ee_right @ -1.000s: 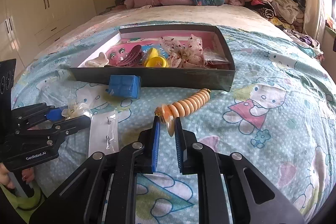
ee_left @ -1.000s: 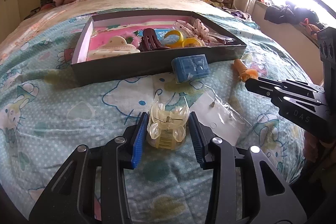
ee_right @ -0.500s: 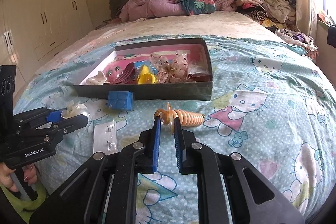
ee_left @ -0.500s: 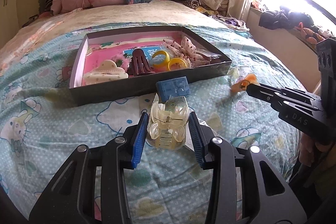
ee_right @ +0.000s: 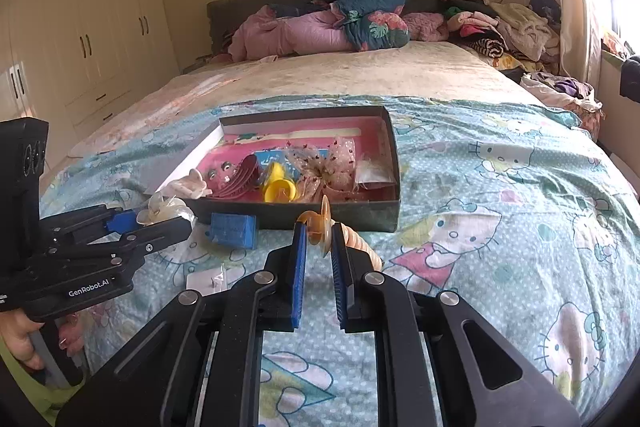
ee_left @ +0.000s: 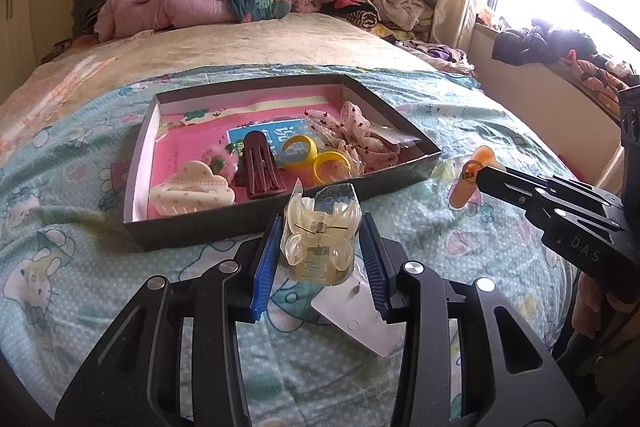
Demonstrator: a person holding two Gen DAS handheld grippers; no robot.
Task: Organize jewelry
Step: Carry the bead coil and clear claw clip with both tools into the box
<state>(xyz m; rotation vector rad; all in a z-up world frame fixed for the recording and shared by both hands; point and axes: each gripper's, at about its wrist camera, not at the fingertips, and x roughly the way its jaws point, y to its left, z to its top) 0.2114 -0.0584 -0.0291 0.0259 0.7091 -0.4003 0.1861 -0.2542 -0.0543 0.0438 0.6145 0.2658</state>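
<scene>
On the bed (ee_right: 500, 155), both grippers hang just short of the dark box (ee_left: 280, 215), each loaded, apparently so the pieces can go in with the clips and bangles already there. The left gripper (ee_left: 320, 239) has its jaws closed part-way on a clear claw clip (ee_left: 320, 235), held upright between the blue pads (ee_left: 264, 259) near the box's front wall. The right gripper (ee_right: 319, 239) has its jaws nearly shut, pinching the orange end of a coiled hair tie (ee_right: 320, 223), its spiral tail dangling to the right. A blue case (ee_right: 233, 230) and a white earring card (ee_left: 360, 319) lie on the blanket, outside the box.
</scene>
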